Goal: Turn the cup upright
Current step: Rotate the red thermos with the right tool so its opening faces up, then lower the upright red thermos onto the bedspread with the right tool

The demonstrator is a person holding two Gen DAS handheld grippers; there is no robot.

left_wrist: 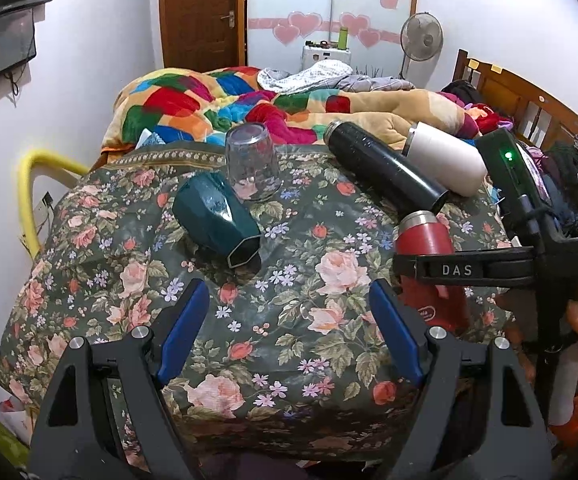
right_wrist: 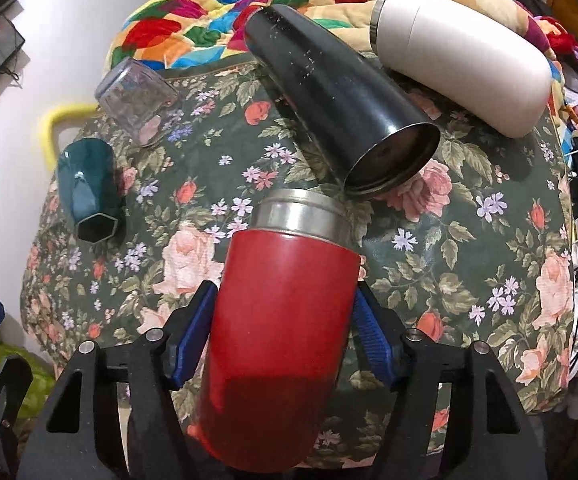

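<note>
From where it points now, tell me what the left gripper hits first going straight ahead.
Likely the bare floral cloth; further on, the lying teal cup sits slightly left of the left gripper line. Depth is unclear.

Left wrist: low over the floral cloth's (left_wrist: 289, 340) near edge, facing the bed (left_wrist: 249, 100).
Right wrist: closer in, right of centre.
Shared: floral cloth.

Floral-clothed table (left_wrist: 289, 344), teal cup (left_wrist: 217, 220) lying, glass (left_wrist: 252, 162) inverted, black flask (left_wrist: 385, 168), white flask (left_wrist: 447, 160)
</note>
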